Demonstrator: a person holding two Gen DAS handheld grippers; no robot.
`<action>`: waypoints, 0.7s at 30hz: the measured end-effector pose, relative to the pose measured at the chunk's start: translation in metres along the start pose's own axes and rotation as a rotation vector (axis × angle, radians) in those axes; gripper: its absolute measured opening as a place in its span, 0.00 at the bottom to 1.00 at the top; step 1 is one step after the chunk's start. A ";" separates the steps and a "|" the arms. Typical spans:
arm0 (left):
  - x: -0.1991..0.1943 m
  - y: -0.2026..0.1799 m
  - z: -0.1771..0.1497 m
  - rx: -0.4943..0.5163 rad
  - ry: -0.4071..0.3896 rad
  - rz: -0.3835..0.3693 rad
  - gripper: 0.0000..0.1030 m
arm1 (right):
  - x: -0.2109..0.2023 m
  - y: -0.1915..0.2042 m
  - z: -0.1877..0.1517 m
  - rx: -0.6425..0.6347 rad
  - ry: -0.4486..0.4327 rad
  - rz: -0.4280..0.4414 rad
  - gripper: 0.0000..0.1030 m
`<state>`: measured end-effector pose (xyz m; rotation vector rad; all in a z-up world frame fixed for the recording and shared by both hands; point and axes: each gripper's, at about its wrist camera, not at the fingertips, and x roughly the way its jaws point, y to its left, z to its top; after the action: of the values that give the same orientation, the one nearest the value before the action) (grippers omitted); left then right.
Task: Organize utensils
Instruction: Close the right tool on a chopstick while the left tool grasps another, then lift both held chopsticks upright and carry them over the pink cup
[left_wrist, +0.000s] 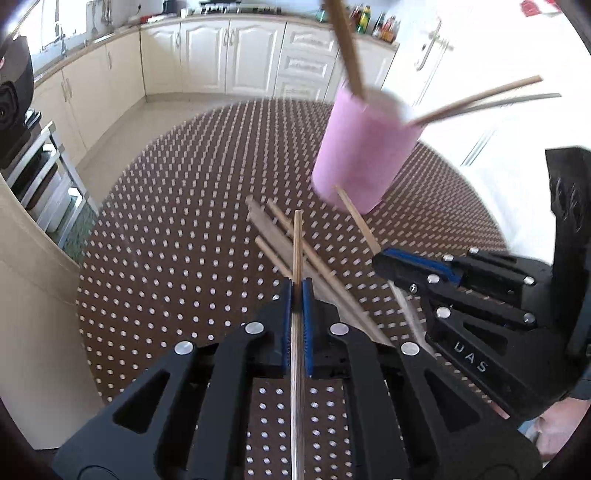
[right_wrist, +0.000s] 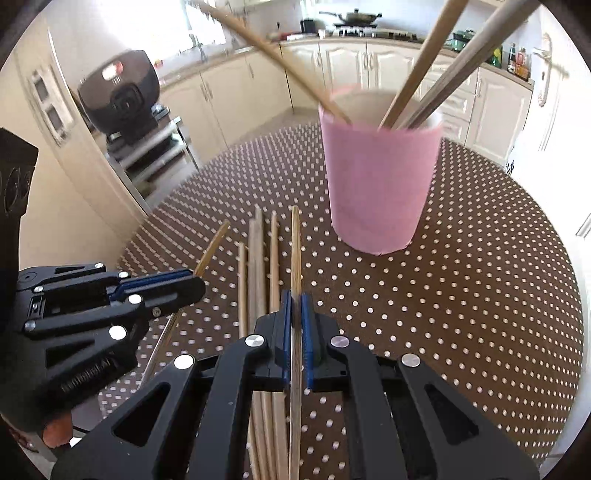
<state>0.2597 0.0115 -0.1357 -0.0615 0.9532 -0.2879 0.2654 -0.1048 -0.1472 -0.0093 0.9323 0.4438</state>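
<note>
The right gripper (left_wrist: 384, 258) has white letters on its black side. They read "UAS", though the first letter is hard to make out. No other writing can be read.

A pink cup (right_wrist: 380, 181) stands on the round table (right_wrist: 480, 314), which has a brown cloth with white dots. The cup is toward the far edge of the tabletop. Three long sticks stand in it and lean out over its rim. Two are wooden chopsticks (right_wrist: 417, 74) and one is grey (right_wrist: 476, 55). One wooden stick leans to the left, and the other two lean to the right.

The left gripper (left_wrist: 297, 291) is pinched tight on one wooden chopstick (left_wrist: 297, 243). The stick runs straight between its blue pads (left_wrist: 306, 314) and pokes out past the tips.

The right gripper is also pinched tight on a chopstick (right_wrist: 295, 240). That stick sits between its blue pads too and points toward the cup.

More chopsticks (right_wrist: 258, 258) lie side by side in a loose bunch on the tabletop, just beside and under the two grippers, nearer the close edge than the cup. The two grippers are near each other, one on each side of the bunch.

Kitchen cupboards (left_wrist: 207, 55) stand behind the table.
</note>
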 end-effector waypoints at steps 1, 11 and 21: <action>-0.006 -0.001 0.001 0.002 -0.015 -0.002 0.06 | -0.008 0.000 -0.001 0.004 -0.019 0.005 0.04; -0.082 -0.020 0.008 0.047 -0.196 -0.010 0.06 | -0.083 0.011 -0.013 -0.013 -0.217 0.007 0.04; -0.112 -0.038 -0.002 0.063 -0.302 -0.046 0.06 | -0.130 0.031 -0.020 -0.037 -0.397 0.003 0.04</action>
<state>0.1895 0.0057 -0.0410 -0.0672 0.6434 -0.3407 0.1719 -0.1285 -0.0523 0.0451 0.5332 0.4453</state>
